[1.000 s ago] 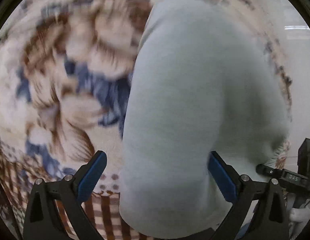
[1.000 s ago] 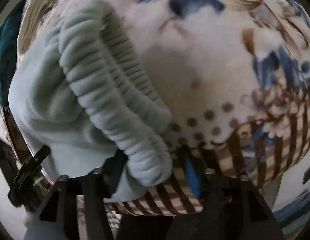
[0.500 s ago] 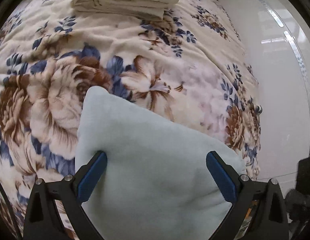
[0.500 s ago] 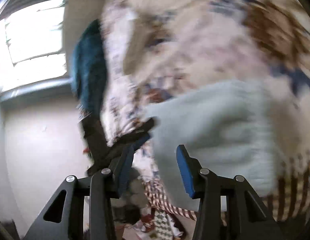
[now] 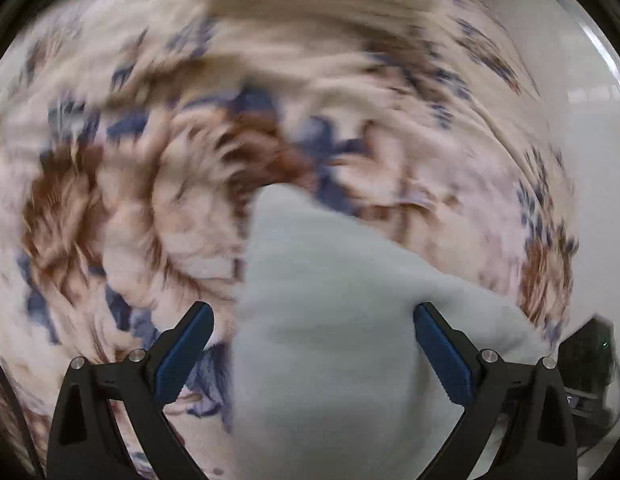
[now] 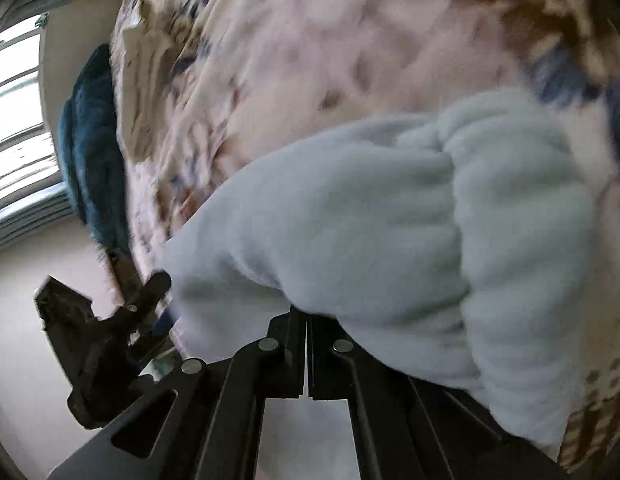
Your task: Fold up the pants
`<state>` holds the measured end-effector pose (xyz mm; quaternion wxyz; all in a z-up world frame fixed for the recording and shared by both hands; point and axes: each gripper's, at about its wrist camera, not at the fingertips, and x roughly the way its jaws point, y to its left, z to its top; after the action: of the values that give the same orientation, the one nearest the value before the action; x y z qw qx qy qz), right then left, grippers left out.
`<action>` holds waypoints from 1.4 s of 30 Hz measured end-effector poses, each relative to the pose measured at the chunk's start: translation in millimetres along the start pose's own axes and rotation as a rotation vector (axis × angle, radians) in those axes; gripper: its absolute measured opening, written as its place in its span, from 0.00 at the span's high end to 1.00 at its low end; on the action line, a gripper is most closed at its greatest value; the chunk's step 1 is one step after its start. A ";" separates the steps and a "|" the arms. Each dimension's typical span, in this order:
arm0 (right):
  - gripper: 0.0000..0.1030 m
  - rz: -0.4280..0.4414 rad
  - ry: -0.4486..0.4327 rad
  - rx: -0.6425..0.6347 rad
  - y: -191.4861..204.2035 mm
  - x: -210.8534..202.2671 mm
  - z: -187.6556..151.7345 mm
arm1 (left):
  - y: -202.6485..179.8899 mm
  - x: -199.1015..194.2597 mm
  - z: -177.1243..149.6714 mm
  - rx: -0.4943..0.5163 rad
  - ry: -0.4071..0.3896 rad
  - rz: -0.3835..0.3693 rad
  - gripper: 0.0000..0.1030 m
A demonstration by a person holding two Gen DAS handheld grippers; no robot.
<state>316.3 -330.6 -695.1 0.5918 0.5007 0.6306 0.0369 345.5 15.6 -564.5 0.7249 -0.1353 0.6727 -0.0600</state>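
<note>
Black fingers (image 5: pixel 185 344), blue pads (image 5: pixel 440 350)
</note>
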 end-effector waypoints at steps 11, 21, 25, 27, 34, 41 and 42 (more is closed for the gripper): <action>0.59 -0.094 0.058 -0.207 44.4 -28.7 -35.9 | -23.2 -69.9 -62.5 -0.042 0.017 -0.231 0.02; 0.96 -0.112 0.188 -0.052 -40.3 -6.8 -65.1 | -26.1 -36.8 -106.7 0.064 0.064 -0.090 0.03; 0.01 -0.071 0.082 -0.247 -9.2 -59.7 -63.2 | -20.1 -91.3 -97.5 0.158 -0.132 -0.102 0.02; 0.01 -0.059 -0.009 -0.339 -1.3 -89.4 -60.2 | -5.8 -93.0 -87.9 0.164 -0.156 -0.094 0.01; 0.01 -0.126 0.075 -0.324 -52.7 -59.5 -10.3 | 56.0 -21.6 -65.8 -0.025 -0.002 -0.214 0.01; 0.00 0.158 0.236 -0.279 -71.3 20.4 2.6 | 59.6 25.3 -66.6 -0.081 0.085 -0.451 0.01; 0.00 0.176 0.238 -0.277 -73.6 24.1 5.6 | 58.1 28.2 -65.2 -0.068 0.089 -0.457 0.01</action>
<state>282.2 -353.9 -760.8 0.5710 0.4598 0.6387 0.2338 277.9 56.0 -611.4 0.6572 -0.3058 0.6574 -0.2059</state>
